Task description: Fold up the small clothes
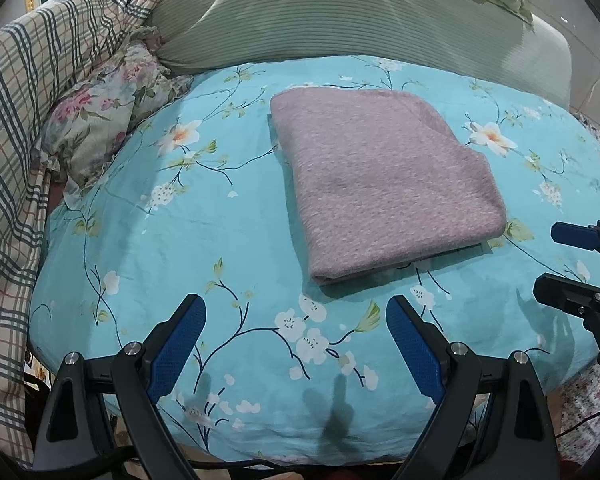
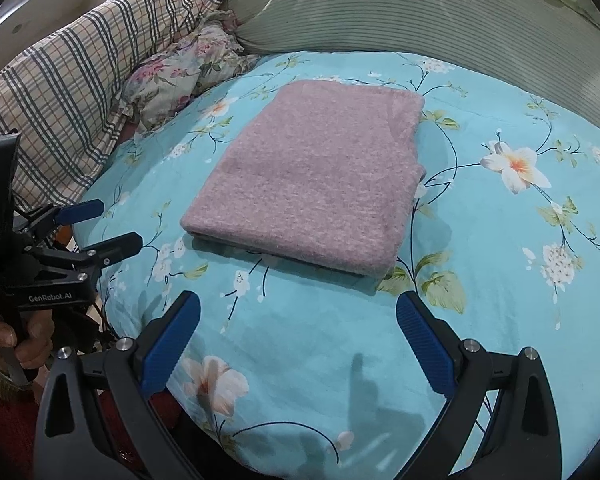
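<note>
Blue-padded fingers (image 1: pixel 180 344) of the left gripper (image 1: pixel 296 344) stand spread wide at the bottom of the left wrist view, with nothing between them but turquoise floral bedspread (image 1: pixel 148 248). The right gripper (image 2: pixel 298 344) shows the same in its own view: 2 fingers (image 2: pixel 422 344) splayed apart at the lower edge, pinching nothing. Each tool also appears in the other's camera, the right one at the right edge of the left view and the left one at the left edge of the right view, both with jaws parted and neither touching cloth.

A mauve knitted garment (image 1: pixel 380 184) lies in the centre of both frames, above the fingertips and apart from them. It rests flat on the bedspread as a compact, roughly rectangular packet, with layered edges showing along its lower side (at least 2 thicknesses, though the exact count is hard to tell). That squared shape suggests the folding is done or nearly so, which would explain why both grippers hang back empty rather than gripping a corner.

Bedding is bunched toward the top of the frames: a checked quilt (image 1: pixel 40 100) in the upper left, a small floral pillow (image 1: pixel 112 120) just below it, and a green ribbed pillow (image 1: pixel 320 12) across the top. Pushed back like this, they leave an open stretch of bedspread as a working surface around the garment.
</note>
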`<state>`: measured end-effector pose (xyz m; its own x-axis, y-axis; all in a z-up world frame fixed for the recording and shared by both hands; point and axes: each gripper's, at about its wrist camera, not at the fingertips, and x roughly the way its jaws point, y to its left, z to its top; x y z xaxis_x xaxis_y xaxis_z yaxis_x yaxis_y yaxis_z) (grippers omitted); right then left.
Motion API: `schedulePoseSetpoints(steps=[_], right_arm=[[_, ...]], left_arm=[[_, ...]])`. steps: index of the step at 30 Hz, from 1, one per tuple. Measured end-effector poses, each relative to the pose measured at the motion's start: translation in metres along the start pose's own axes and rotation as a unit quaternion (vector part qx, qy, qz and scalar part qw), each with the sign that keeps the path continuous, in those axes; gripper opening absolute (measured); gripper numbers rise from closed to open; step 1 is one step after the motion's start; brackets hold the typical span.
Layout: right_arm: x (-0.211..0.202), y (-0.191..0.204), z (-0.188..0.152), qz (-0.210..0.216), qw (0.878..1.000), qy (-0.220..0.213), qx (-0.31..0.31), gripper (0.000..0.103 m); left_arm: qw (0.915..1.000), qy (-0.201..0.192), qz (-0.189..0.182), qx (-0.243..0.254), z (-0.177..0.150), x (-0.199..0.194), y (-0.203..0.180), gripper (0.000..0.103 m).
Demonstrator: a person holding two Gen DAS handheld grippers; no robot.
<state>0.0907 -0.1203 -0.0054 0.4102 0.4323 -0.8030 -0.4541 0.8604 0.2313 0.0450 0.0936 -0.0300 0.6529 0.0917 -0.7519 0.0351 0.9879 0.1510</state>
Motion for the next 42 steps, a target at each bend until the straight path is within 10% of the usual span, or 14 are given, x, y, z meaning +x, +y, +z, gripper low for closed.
schedulePoseSetpoints(steps=[42], right_arm=[[0.006, -0.003, 0.024, -0.001, 1.0, -0.015, 0.0, 0.099]], left_arm=[[0.9999, -0.011, 0.003, 0.003, 0.02, 0.004, -0.007, 0.093]])
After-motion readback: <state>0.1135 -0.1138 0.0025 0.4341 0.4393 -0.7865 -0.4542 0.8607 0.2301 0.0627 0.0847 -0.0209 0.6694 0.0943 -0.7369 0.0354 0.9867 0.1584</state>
